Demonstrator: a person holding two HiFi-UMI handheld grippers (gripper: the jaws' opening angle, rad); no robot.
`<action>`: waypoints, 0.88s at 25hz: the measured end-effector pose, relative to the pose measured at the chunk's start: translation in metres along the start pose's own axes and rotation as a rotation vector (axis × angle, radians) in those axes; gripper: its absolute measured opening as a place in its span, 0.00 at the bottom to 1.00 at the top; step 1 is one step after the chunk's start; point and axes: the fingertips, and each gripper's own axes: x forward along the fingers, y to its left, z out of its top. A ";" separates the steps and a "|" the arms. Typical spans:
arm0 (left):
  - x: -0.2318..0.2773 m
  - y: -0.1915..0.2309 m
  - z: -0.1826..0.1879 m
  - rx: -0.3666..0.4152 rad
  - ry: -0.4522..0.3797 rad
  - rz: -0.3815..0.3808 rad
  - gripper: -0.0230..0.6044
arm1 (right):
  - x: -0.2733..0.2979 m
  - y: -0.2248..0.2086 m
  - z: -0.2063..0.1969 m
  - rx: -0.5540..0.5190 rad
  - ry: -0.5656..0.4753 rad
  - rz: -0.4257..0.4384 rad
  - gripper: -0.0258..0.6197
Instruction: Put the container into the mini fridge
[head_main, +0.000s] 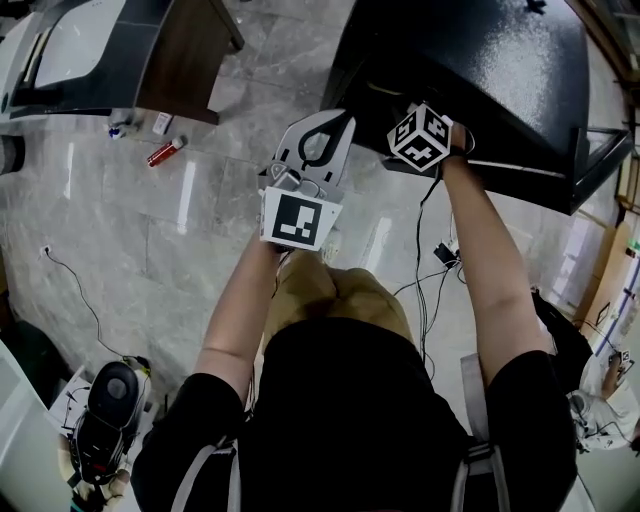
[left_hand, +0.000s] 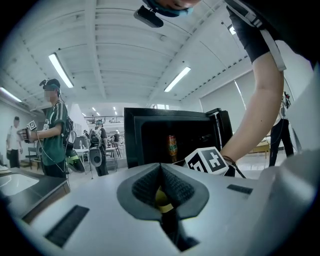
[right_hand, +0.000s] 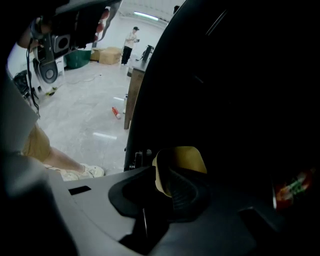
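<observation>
The black mini fridge (head_main: 480, 60) stands open in front of me; the left gripper view shows its dark inside (left_hand: 150, 135) with an orange bottle (left_hand: 172, 142) on a shelf. My right gripper (right_hand: 172, 175) reaches into the fridge, shut on a yellowish container (right_hand: 182, 157) that sticks out past its pads. In the head view only its marker cube (head_main: 420, 135) shows at the fridge mouth. My left gripper (head_main: 322, 125) hangs just outside, left of the opening, with its jaws together (left_hand: 162, 195) and nothing held.
A red and green item (right_hand: 292, 187) lies inside the fridge at the right. A wooden desk (head_main: 190, 50) and a red bottle (head_main: 165, 152) on the floor are at the left. Cables (head_main: 435, 250) trail by my feet. People (left_hand: 52, 130) stand farther off.
</observation>
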 end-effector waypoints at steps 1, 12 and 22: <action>-0.001 0.001 0.008 0.007 -0.003 -0.003 0.07 | -0.010 -0.003 0.005 0.020 -0.013 -0.012 0.18; -0.038 -0.046 0.103 0.120 -0.027 0.027 0.07 | -0.156 0.011 0.015 0.241 -0.197 -0.122 0.18; -0.110 -0.127 0.163 0.101 -0.004 0.027 0.07 | -0.321 0.051 0.014 0.504 -0.456 -0.260 0.18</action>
